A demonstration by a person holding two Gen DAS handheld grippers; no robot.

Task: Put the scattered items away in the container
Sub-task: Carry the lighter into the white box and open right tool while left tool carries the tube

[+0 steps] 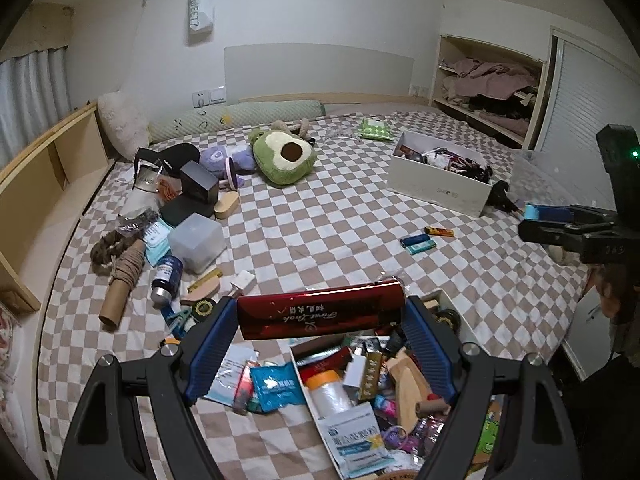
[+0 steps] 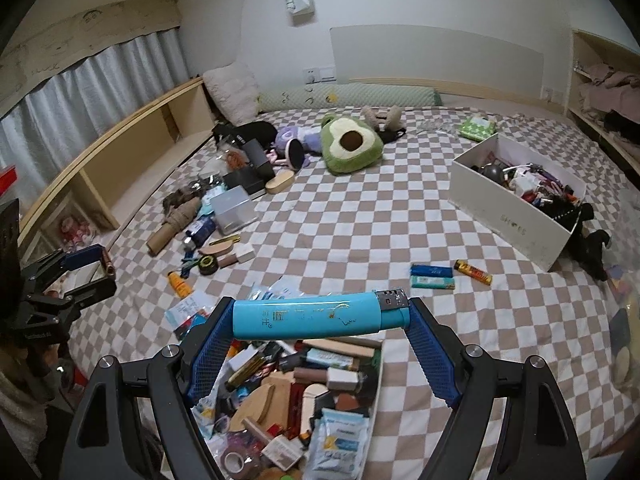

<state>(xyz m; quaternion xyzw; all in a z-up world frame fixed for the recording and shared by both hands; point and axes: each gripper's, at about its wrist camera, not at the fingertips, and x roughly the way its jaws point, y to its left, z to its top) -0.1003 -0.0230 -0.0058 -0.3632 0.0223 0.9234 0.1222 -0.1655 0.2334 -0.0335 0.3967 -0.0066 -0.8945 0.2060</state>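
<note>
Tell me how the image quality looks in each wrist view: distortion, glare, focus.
Left wrist view: fisheye bends the bed edges, corners go dark, and highlights glare on the glossy red lighter. Right wrist view: same bulging and dark corners, dim indoor light, and the blue lighter is sharp with faint sheen.

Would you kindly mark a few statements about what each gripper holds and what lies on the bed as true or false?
1. The left gripper holds a red lighter crosswise between its fingers. True.
2. The right gripper is empty. False: it holds a light blue lighter.
3. Three lighters lie loose on the checked bedsheet in front of the white shoebox. True.
4. The white shoebox is empty. False: it is full of small items.
5. An avocado plush lies near the head of the bed. True.
6. Both held lighters already lie inside the near box. False: they are held above it.
</note>
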